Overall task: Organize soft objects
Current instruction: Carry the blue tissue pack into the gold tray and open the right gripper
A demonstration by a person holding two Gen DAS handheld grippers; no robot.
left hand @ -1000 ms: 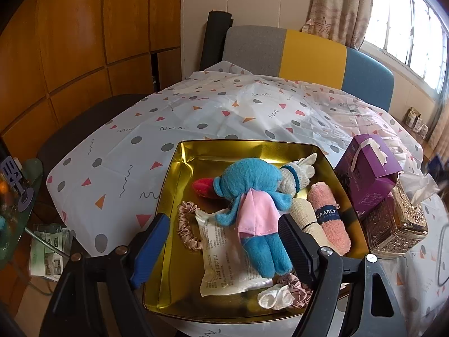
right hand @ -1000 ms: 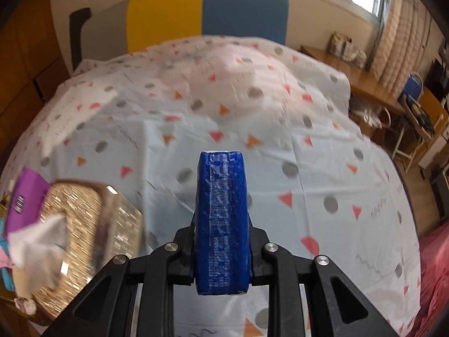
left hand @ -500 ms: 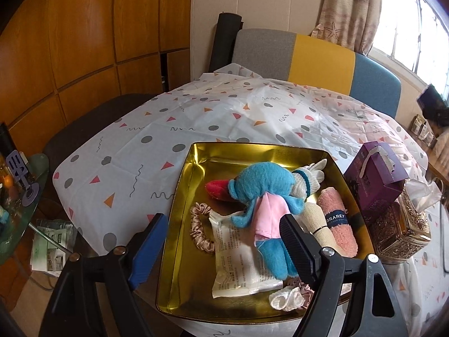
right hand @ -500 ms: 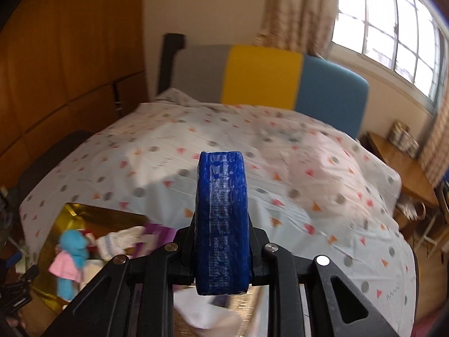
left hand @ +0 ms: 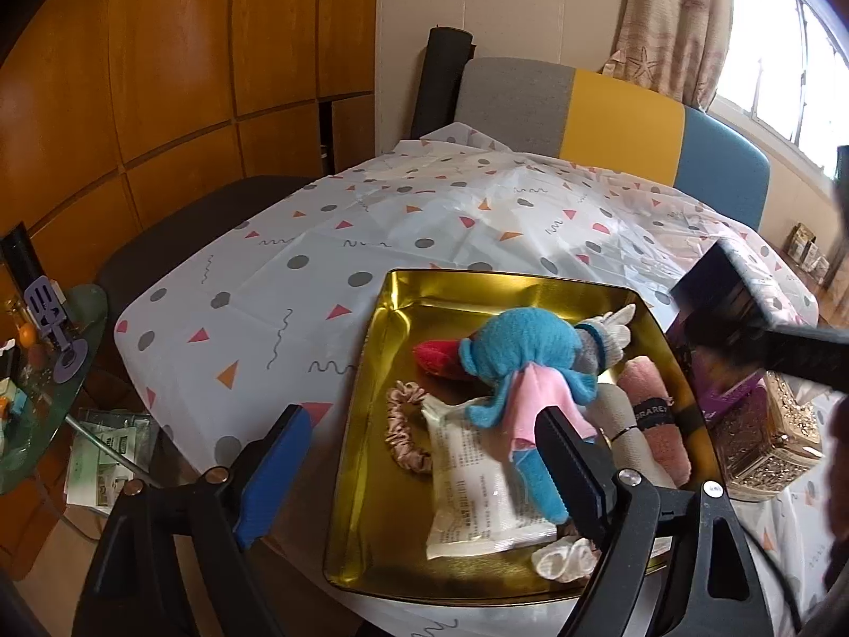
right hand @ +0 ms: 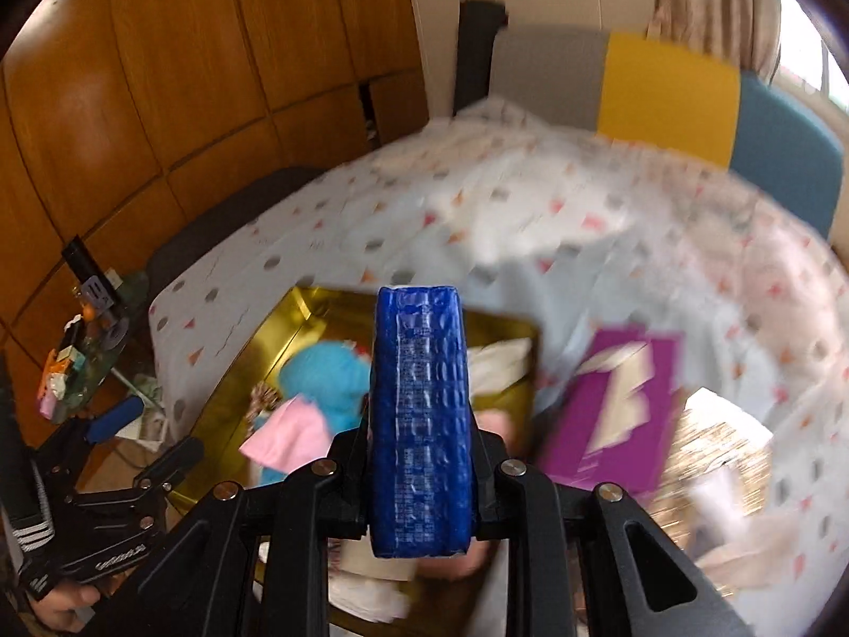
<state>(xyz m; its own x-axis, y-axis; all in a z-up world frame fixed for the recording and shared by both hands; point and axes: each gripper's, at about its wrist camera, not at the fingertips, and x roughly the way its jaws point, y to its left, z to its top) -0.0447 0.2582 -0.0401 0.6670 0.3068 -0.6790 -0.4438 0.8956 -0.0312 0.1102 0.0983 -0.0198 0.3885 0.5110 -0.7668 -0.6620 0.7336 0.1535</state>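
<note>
A blue packet (right hand: 420,414) is pinched upright between the pressed-in jaws of the right gripper (right hand: 422,478), which is seen blurred above the gold tray (left hand: 371,504) and a purple tissue box (right hand: 615,414). The jaws of the left gripper (left hand: 419,470) are spread wide, having just been opened further, with nothing gripped between them, and are held over the near left part of the tray. Inside the tray are laid a blue plush toy (left hand: 520,366), a pink scrunchie (left hand: 403,430), a white sachet (left hand: 477,488), rolled towels (left hand: 647,424) and a glove (left hand: 605,329), all on a spotted tablecloth (left hand: 318,286).
</note>
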